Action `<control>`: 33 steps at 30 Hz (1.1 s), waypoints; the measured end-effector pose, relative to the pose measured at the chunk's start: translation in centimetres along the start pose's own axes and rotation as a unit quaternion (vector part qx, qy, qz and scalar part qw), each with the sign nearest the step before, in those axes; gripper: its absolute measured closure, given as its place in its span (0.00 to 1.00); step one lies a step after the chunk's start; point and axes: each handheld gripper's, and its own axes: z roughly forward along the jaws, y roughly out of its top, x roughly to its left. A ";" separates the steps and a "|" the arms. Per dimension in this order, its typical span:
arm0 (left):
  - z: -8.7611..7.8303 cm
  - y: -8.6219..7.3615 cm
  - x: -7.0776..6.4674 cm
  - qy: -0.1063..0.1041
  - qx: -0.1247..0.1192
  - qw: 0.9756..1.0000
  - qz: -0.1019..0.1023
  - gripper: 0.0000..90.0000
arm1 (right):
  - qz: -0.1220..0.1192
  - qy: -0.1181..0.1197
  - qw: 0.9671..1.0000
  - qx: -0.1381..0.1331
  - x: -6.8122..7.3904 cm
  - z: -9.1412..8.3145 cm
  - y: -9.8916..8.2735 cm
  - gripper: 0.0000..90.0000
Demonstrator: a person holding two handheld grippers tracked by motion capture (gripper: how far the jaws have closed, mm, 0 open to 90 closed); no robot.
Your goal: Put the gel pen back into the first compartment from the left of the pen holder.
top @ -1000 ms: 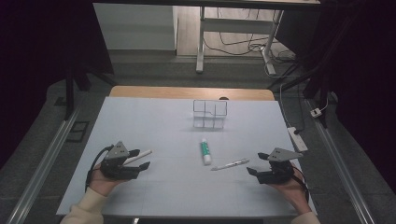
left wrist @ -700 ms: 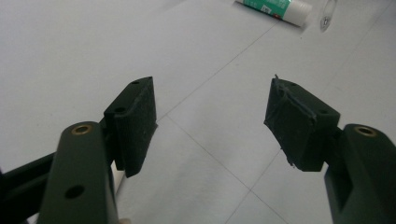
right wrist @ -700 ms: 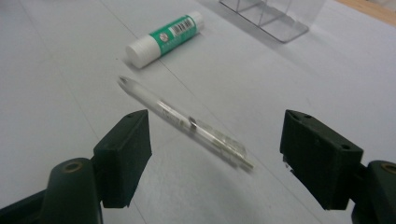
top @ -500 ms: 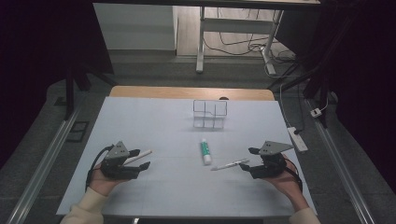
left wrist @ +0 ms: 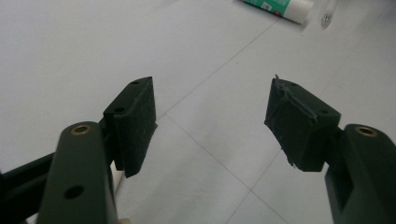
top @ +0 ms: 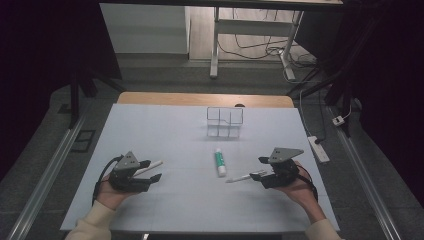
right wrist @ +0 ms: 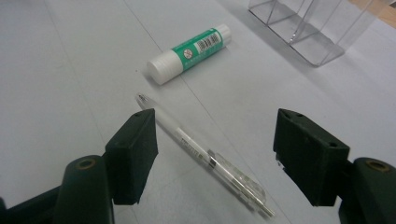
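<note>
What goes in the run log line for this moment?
right tongs: open, closing, astride pen, not gripping | left tongs: open, empty | glue stick: lying flat | clear organizer: empty

Cream sleeves [top: 95, 222]; black grippers with blocky jaws, brass-ringed screw holes, grey triangular plates.

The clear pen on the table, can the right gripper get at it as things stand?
Probably yes. The pen lies flat on the table between the right gripper's open jaws, which have just been closing around it. Nothing lies over it; the glue stick rests apart, farther off.
</note>
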 end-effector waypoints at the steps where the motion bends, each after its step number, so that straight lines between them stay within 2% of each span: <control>1: 0.0 0.0 0.0 0.000 0.000 1.000 0.001 0.37 | -0.002 0.002 1.000 -0.001 0.0 0.1 0.1 0.34; 10: 0.1 0.1 0.0 0.000 0.000 1.000 0.001 0.37 | -0.033 0.017 0.999 0.009 0.1 0.7 1.4 0.34; 12: 0.1 0.0 0.0 0.001 0.000 1.000 0.000 0.37 | -0.047 0.020 0.999 0.014 0.1 1.0 1.8 0.34; 17: 0.2 0.0 0.1 0.000 0.002 1.000 0.001 0.37 | -0.064 0.032 0.997 0.026 0.2 1.9 2.5 0.33; 22: 0.2 0.0 0.0 0.000 0.003 1.000 0.003 0.37 | -0.082 0.048 0.994 0.053 0.5 2.8 2.9 0.32; 33: 0.3 0.0 0.0 -0.001 0.005 1.000 0.002 0.37 | -0.112 0.081 0.986 0.093 0.9 4.3 3.3 0.32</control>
